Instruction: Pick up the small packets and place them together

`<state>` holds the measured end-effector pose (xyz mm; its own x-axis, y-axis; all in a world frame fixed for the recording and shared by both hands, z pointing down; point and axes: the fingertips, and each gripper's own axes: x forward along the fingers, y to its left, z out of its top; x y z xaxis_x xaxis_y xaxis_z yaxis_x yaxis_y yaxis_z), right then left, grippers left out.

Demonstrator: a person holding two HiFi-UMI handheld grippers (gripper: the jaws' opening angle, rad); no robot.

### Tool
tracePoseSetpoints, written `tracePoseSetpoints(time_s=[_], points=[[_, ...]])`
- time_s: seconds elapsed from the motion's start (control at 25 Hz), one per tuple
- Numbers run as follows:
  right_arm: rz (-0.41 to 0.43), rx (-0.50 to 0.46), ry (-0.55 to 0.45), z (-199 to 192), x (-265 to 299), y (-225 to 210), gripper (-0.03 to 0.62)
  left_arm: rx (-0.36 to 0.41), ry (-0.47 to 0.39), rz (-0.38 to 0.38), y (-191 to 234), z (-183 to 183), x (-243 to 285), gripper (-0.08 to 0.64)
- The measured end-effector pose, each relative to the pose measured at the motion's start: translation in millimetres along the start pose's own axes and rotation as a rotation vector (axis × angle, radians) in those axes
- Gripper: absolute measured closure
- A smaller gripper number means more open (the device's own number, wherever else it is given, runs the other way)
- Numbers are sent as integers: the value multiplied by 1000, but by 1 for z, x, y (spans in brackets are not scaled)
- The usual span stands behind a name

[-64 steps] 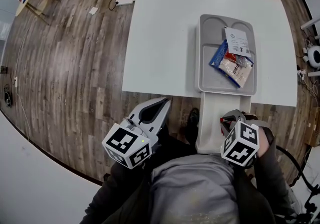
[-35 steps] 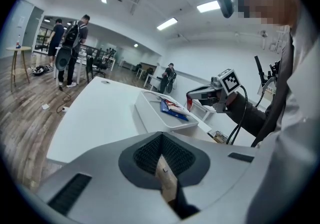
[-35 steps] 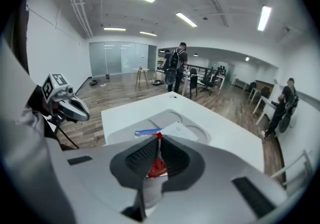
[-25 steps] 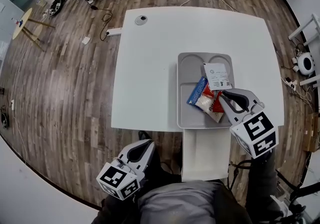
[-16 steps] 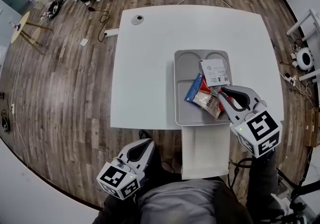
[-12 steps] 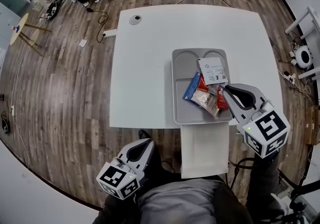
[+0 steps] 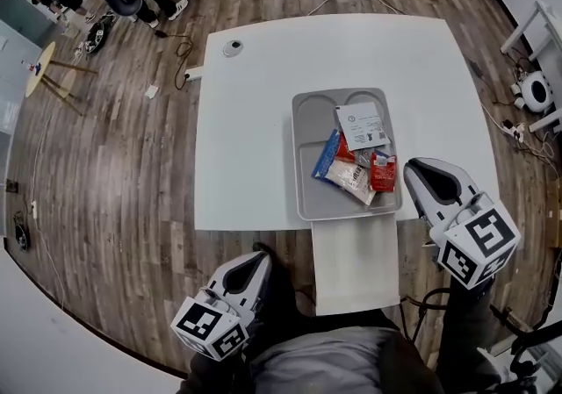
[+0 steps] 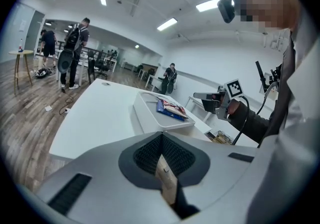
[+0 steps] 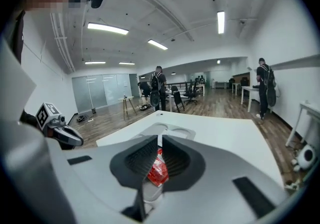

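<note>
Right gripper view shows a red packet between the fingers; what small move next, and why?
Probably shift the small red packet slightly left onto the blue packet and clear packet heaped in the grey plastic tray: the right gripper is shut on it beside that heap.

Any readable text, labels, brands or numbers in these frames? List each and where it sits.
None readable.
On the white packet: round mark and print lines, too small.
On the clear packet: dark print, blurred.
On the red packet and blue packet: nothing legible.
On the marker cubes: black-and-white squares, no words.
</note>
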<state>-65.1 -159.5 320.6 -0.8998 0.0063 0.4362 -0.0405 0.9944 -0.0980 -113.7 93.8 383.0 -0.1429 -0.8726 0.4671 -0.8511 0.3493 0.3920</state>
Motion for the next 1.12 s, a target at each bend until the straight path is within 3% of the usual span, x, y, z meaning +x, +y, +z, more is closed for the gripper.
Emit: tracePoseSetpoints(time_s=[0.24, 0.52, 0.76, 1.12], points=[[-29, 83, -48, -5, -22, 10, 565, 86, -40, -67, -25, 29, 3, 563], [3, 181, -147, 17, -47, 94, 565, 270, -132, -134, -55, 72, -33, 563], [-19, 173, -199, 20, -54, 163, 565, 366, -164, -202, -60, 68, -50, 563], [-41, 145, -245, 27, -56, 200, 566, 465, -205, -277, -68, 59, -71, 563]])
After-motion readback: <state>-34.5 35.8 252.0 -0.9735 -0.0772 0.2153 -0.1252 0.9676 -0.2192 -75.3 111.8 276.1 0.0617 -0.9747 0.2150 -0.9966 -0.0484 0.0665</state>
